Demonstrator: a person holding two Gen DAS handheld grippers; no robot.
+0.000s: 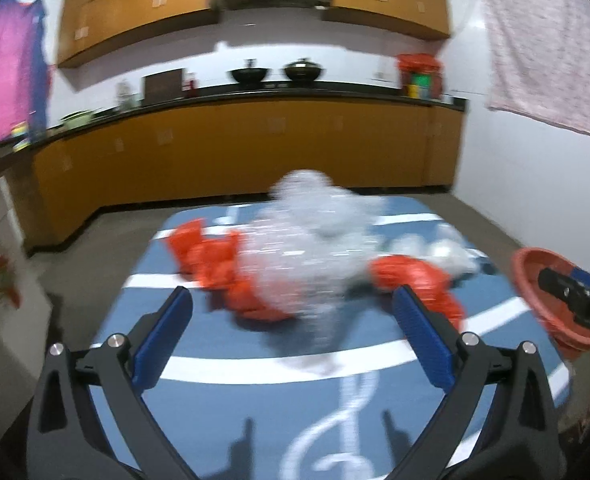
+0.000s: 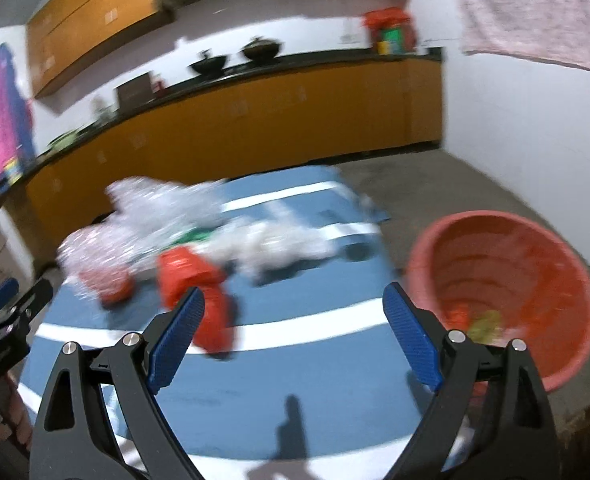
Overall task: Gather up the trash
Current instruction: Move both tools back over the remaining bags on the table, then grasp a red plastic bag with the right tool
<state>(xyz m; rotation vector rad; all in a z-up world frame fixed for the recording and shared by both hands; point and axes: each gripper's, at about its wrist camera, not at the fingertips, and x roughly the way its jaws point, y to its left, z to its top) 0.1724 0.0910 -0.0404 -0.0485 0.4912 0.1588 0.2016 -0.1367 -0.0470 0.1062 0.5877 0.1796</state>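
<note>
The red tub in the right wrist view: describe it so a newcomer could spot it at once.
Find the blue mat with white stripes on the kitchen floor. Just off its right edge, on bare concrete, stands the red tub. Unlike the crumpled plastic bags, it is rigid, round and ribbed inside.

My grippers' pads [image 2: 177,340] look like ribbed blue rubber on matt black plastic arms with shiny metal pins. The mat [image 1: 223,412] reads as smooth blue cloth or vinyl; I cannot tell which. The clear wrap [image 1: 307,248] is crinkly, glossy plastic, the orange bags [image 1: 215,264] thin shiny film. The bucket [image 2: 507,264] is ridged, dull red plastic.
</note>
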